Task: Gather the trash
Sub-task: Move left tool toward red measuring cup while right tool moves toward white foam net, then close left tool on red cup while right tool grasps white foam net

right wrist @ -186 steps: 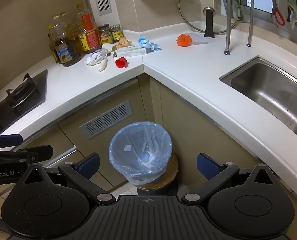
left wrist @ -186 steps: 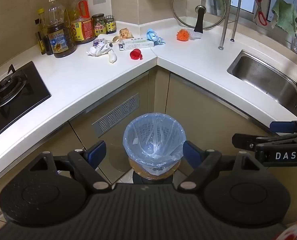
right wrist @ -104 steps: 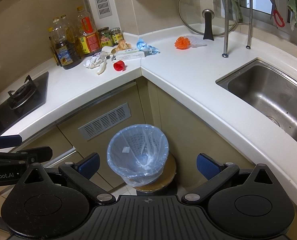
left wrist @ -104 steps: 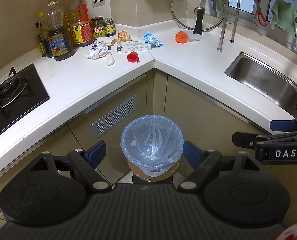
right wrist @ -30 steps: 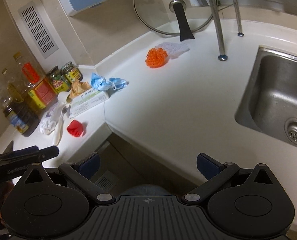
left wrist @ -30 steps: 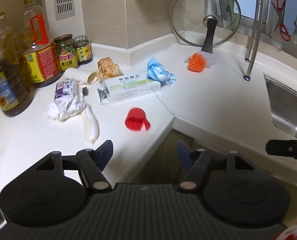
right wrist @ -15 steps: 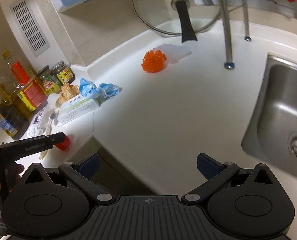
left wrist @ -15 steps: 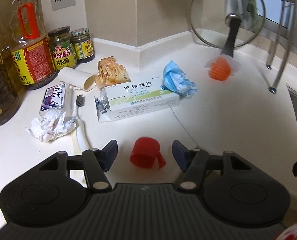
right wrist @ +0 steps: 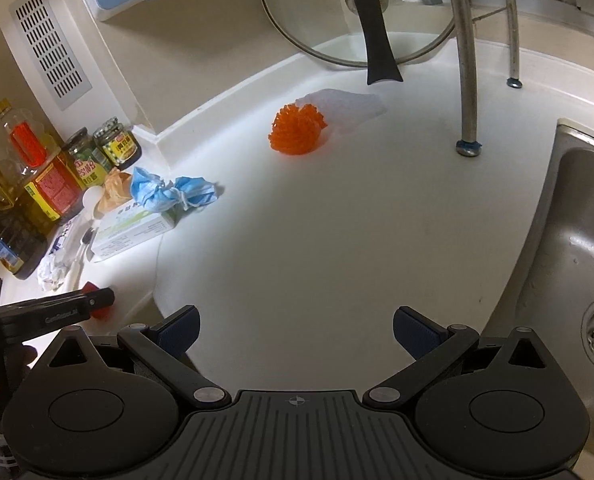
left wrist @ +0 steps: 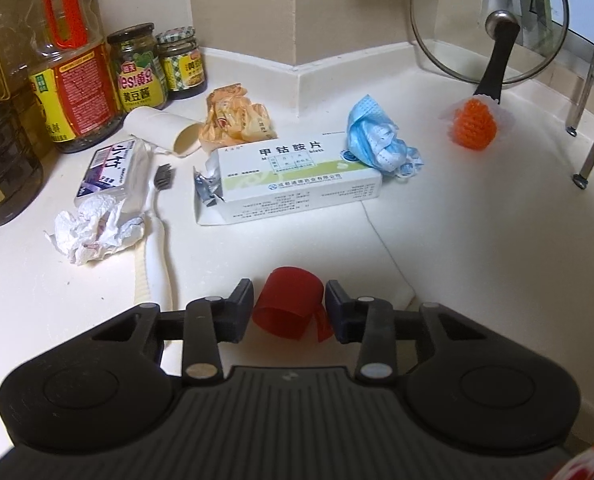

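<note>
Kitchen corner, mid-cleanup, read left to right. At ten o'clock in the left wrist view, tall amber oil bottles point(left wrist: 25, 76) and small label-wrapped glass jars point(left wrist: 137, 68) lined against the tiled wall, plainly stores and not rubbish. Next in, at nine o'clock, a crumpled white paper wad point(left wrist: 93, 232) touching a white-handled toothbrush point(left wrist: 155, 236), with a tipped cream paper cup point(left wrist: 165, 130) and a scrunched orange wrapper point(left wrist: 235, 120) behind. Dead centre, a torn white-and-green medicine carton point(left wrist: 293, 176) lying flat, a balled-up blue face mask point(left wrist: 377, 140) resting against its right end. At six o'clock, close to the counter edge, the small red plastic cup point(left wrist: 287, 306) on its side between the pads of the left gripper point(left wrist: 289, 308), jaws closing narrow around it, no firm pinch visible yet; likely chosen first as the nearest piece. Farther right, at two o'clock, an orange mesh scrubber ball point(left wrist: 473, 124) below a leaning glass pan lid point(left wrist: 489, 20). Right gripper point(right wrist: 295, 332) spread wide and empty above bare white countertop point(right wrist: 337, 240), apparently kept ready for a later pick, steel sink point(right wrist: 577, 248) at three o'clock.
</note>
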`<state>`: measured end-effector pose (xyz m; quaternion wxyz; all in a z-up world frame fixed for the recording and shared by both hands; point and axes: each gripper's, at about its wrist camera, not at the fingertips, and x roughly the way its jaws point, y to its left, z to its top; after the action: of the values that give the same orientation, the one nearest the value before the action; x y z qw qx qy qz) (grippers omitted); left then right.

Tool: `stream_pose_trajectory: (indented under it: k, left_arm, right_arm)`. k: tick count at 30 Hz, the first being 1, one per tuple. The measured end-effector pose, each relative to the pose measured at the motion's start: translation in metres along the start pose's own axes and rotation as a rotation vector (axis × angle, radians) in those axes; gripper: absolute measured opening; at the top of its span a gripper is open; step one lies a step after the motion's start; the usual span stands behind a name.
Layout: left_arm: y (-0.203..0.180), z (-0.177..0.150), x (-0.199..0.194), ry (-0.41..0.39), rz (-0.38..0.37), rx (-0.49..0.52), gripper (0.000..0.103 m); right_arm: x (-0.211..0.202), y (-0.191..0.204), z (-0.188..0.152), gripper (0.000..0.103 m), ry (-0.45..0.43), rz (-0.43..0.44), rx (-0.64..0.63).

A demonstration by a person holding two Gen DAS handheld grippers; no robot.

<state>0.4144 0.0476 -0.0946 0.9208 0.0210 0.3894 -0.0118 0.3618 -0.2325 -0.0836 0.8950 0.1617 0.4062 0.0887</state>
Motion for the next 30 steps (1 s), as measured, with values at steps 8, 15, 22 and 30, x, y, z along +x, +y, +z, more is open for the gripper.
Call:
stream_pose_trajectory:
  k: [8,15,22,30]
  left_arm:
    - [0.004,0.008,-0.009,-0.051,0.042,-0.009,0.036]
    - [0.018,0.019,-0.018,-0.074,0.101,-0.042,0.036]
    - [0.028,0.022,-0.021,-0.074,0.143,-0.075,0.036]
    - [0.034,0.022,-0.024,-0.068,0.171,-0.101,0.036]
  right_arm:
    - [0.018,-0.01,0.031,0.102,-0.057,0.004,-0.075]
    - [0.058,-0.01,0.081,0.085,-0.169,-0.042,-0.225]
    - [0.093,-0.026,0.141,0.083,-0.251,0.009,0.04]
    - [0.142,-0.055,0.178,0.083,-0.248,-0.048,0.455]
